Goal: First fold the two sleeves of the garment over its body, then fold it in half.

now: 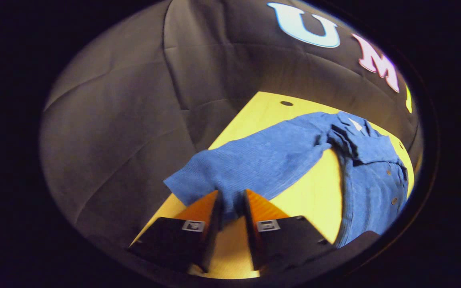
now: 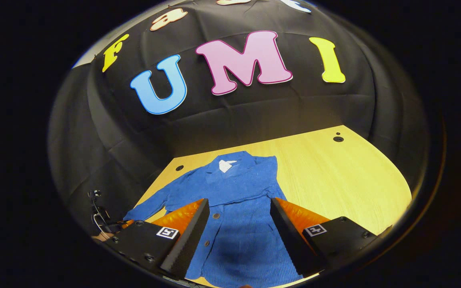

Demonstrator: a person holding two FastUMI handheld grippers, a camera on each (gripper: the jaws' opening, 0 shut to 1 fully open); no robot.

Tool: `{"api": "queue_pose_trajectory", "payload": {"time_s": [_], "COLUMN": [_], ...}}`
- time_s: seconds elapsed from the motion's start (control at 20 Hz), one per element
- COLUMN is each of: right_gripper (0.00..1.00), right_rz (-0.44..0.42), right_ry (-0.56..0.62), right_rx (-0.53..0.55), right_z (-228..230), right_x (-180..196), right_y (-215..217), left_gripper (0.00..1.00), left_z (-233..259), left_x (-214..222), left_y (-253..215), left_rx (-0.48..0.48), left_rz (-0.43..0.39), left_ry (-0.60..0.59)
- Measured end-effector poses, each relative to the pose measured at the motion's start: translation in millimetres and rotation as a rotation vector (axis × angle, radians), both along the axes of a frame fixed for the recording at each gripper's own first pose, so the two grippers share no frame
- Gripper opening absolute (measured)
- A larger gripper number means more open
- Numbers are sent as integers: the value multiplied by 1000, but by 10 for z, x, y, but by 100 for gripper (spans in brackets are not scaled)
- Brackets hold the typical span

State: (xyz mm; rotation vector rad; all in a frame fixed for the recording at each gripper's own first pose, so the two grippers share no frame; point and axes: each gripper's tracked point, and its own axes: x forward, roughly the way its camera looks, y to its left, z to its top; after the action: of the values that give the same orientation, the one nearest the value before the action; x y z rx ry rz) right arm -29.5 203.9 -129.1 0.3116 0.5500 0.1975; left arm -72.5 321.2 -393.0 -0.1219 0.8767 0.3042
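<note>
A blue corduroy shirt (image 2: 238, 188) lies collar-far on the yellow table (image 2: 334, 180), buttons facing up. Its right sleeve looks folded across the chest. The left sleeve (image 1: 262, 160) stretches from the shoulder out past the table's left edge, and my left gripper (image 1: 231, 196) is shut on its cuff end. The shirt's body (image 1: 374, 180) lies to the right in the left gripper view. Over the lower front of the shirt my right gripper (image 2: 238, 204) hangs open, nothing between its fingers. The left sleeve (image 2: 150, 204) runs to the lower left, toward the other gripper (image 2: 102, 226).
Black cloth walls (image 2: 254, 116) close in the table at the back and the left. Small round holes (image 2: 338, 139) sit in the tabletop near the far corners. Bare wood lies to the right of the shirt.
</note>
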Motion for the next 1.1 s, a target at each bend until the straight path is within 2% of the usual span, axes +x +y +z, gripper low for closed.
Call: {"api": "queue_pose_trajectory", "payload": {"time_s": [0.05,0.1,0.2,0.25,0.45,0.7,0.95,1.1], "right_gripper": [98,98,98,98,98,98,98,98], "right_rz": [7,15,41,52,73,68,88,94], "right_ry": [-2,-2,5,11,32,32,42,52], "right_rx": [2,6,0,-7,22,66,72,84], "right_z": [10,11,-24,-60,-132,-149,-249,-299], "right_x": [-15,-32,-81,-83,-34,196,294,276], "right_y": [26,64,104,99,32,-158,-306,-342], "left_gripper": [20,17,18,0,0,0,0,0], "left_z": [2,-1,34,24,135,718,1234,1487], "left_x": [-3,-5,0,44,79,569,978,1198], "left_y": [-2,-5,-51,-99,-91,-309,-720,-979], "left_rx": [20,24,-8,-14,-21,29,6,20], "left_rz": [-14,-22,-11,0,7,-52,-115,-181], "left_ry": [-1,-2,-13,-4,31,-83,-172,-206]}}
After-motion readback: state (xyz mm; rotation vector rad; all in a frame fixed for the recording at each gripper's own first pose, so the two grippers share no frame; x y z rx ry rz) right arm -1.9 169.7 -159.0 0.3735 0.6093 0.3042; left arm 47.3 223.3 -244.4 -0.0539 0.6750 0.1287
